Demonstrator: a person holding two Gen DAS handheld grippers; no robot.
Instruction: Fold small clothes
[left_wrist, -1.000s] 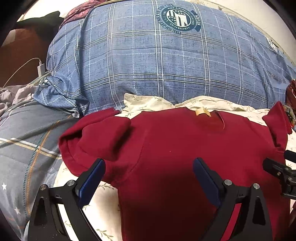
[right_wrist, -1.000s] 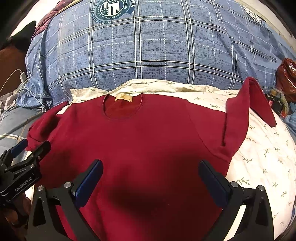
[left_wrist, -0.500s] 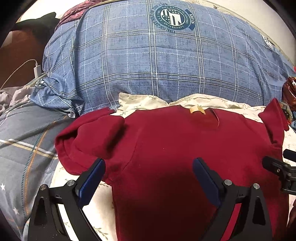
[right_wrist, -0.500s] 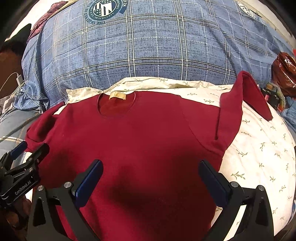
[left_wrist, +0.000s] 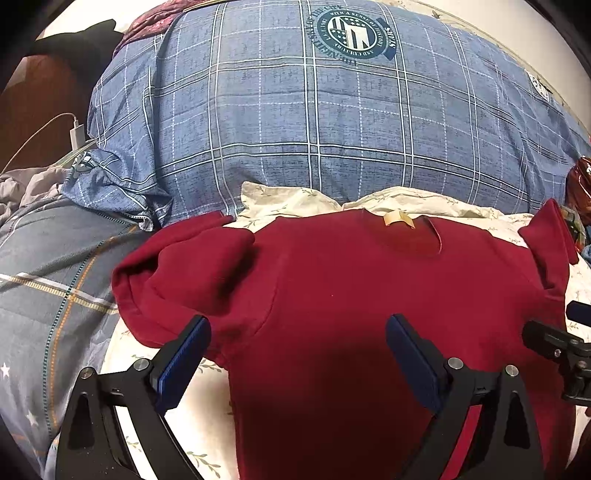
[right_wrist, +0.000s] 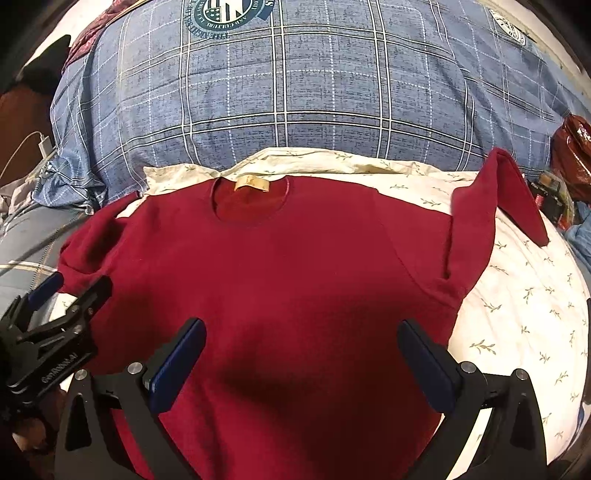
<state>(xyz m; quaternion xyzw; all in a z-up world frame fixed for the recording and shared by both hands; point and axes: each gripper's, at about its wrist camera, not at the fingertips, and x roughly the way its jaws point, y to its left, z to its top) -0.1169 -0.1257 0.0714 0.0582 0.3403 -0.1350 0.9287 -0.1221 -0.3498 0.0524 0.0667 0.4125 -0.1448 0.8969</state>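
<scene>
Sweater (right_wrist: 295, 280) flat; both grippers (left_wrist: 297, 354) (right_wrist: 301, 354) open above.

We see one dark red sweatshirt (right_wrist: 295, 280) laid flat, front up, neckline away from us, a tan label (right_wrist: 253, 183) inside the collar. Its left sleeve (left_wrist: 177, 273) is bunched and folded inward; its right sleeve (right_wrist: 491, 199) is bent, cuff pointing outward.

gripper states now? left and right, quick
Left gripper: open, holding nothing, over the red sweater.
Right gripper: open, holding nothing, over the same sweater.
</scene>
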